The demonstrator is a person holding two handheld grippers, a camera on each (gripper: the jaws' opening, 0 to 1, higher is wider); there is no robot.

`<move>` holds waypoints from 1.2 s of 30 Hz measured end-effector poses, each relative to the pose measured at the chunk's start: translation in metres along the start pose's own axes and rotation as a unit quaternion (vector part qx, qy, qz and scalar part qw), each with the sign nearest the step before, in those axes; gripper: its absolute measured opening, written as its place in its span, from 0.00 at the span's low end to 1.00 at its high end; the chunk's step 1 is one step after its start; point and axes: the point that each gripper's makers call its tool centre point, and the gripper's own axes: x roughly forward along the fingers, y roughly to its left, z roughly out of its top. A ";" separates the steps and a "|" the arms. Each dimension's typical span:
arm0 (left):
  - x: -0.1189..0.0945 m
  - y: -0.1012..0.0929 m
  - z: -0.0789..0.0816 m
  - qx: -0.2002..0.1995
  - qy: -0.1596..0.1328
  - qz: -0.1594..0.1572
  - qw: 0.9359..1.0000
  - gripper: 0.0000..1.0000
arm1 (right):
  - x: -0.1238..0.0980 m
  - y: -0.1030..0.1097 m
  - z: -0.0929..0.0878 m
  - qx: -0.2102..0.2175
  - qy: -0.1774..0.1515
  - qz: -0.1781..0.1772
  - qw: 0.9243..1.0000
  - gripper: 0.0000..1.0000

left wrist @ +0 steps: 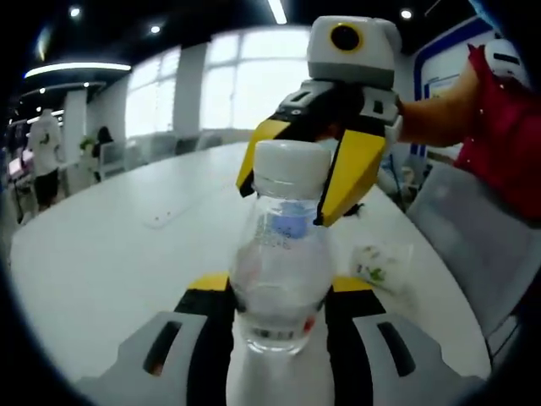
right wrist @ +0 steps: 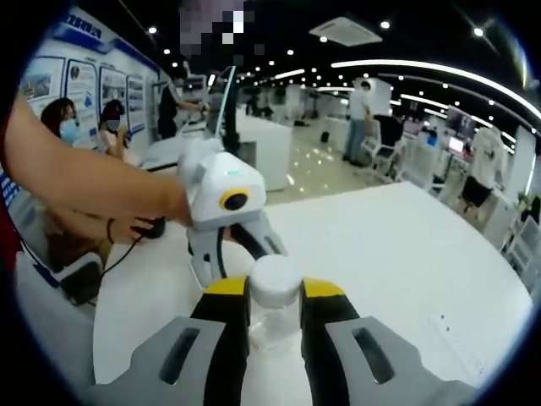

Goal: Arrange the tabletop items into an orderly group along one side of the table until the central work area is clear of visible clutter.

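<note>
The left gripper is clamping the body of a clear plastic bottle, its yellow-tipped jaws pressing on either side at the 6 o'clock part of the left gripper view. The right gripper is closing around the same bottle's white cap, its jaws sitting narrowly apart with the cap between them and apparently touching both. In the left gripper view this right gripper is coming in from 1 o'clock, its jaws straddling the cap from above and behind.

So both tools are holding one bottle, upright, above the white table: one at the body, the other at the top. Whether the bottle's base is resting on the table cannot be told, since the jaws hide it.

Moving outward, a small crumpled wrapper with green print is lying on the table at about 4 o'clock of the bottle, near the table's edge. A flat pale strip is lying farther off toward 10 o'clock.

As a judgement, the tidying is looking far from finished: the bottle is in hand rather than placed, and the wrapper and the strip are lying well apart with no orderly group visible along any side.
</note>
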 end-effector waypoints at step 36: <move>-0.019 -0.008 -0.007 -0.076 0.022 0.053 0.995 0.90 | -0.014 0.014 -0.059 0.047 0.038 0.027 0.998 0.99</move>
